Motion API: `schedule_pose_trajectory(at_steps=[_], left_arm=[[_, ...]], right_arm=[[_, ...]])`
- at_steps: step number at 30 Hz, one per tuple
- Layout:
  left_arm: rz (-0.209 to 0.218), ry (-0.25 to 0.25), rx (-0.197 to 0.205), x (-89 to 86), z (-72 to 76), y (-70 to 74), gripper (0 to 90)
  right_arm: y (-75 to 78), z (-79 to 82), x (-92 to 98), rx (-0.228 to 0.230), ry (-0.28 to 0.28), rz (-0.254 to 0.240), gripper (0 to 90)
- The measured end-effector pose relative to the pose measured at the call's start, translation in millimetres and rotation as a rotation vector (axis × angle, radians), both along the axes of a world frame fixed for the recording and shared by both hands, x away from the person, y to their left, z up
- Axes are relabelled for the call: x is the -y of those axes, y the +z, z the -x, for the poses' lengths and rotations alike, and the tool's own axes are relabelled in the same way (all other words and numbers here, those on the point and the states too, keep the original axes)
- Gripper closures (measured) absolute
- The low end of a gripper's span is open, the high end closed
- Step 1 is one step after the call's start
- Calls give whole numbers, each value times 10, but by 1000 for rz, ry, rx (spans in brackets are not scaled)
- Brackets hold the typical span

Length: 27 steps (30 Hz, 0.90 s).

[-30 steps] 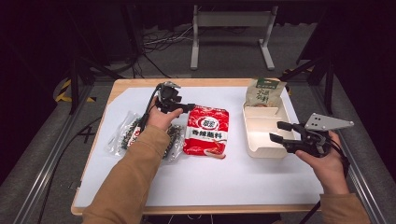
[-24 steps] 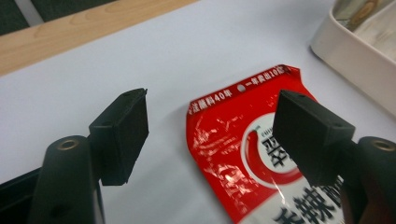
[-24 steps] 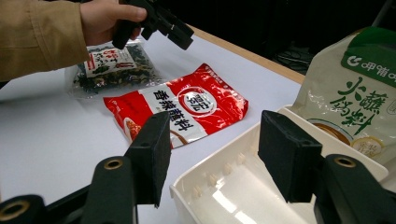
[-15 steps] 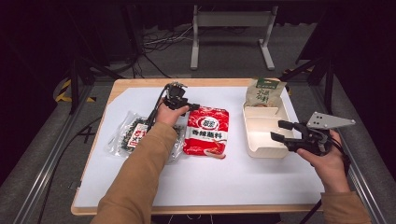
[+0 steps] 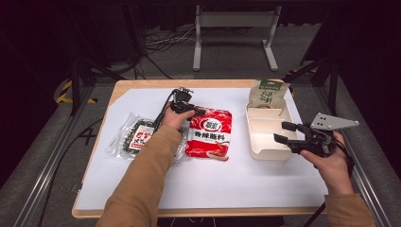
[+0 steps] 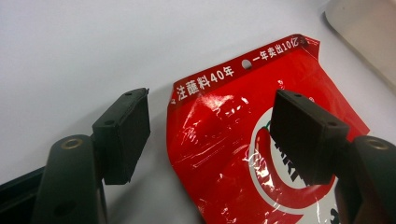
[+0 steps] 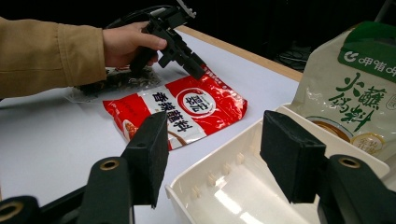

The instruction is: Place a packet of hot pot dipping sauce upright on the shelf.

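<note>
Left gripper stands wide over the top corner of the red sauce packet, one jaw past its left edge, the other above the print; nothing pinched yet. The packet lies flat mid-tabletop, left of the white tray. We would lower until one pad slides beneath the sealed rim, then close. Right gripper, jaws just opening and empty, waits at the tray.

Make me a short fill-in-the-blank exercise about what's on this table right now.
1. The left gripper hovers with open jaws over the top edge of the ____ packet.
2. The cream tray has ____ compartments.
3. The green-topped pouch lies at the tray's ____ end.
4. The right gripper, jaws open, holds ____.

Missing words: red; two; far; nothing
</note>
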<state>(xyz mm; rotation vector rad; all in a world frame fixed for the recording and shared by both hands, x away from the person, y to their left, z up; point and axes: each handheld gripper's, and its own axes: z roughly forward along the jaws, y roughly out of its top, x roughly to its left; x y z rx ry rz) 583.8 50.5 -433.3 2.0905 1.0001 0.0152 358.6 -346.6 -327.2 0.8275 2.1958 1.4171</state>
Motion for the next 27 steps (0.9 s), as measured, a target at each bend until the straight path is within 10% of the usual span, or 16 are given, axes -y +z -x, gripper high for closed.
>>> schedule_pose_trajectory(at_steps=[13, 27], left_arm=[[1, -15, 21, 34, 8, -11, 366], [-164, -23, 30, 38, 52, 13, 859]], right_arm=[[-21, -5, -49, -12, 15, -5, 400], [-29, -14, -45, -18, 21, -11, 392]])
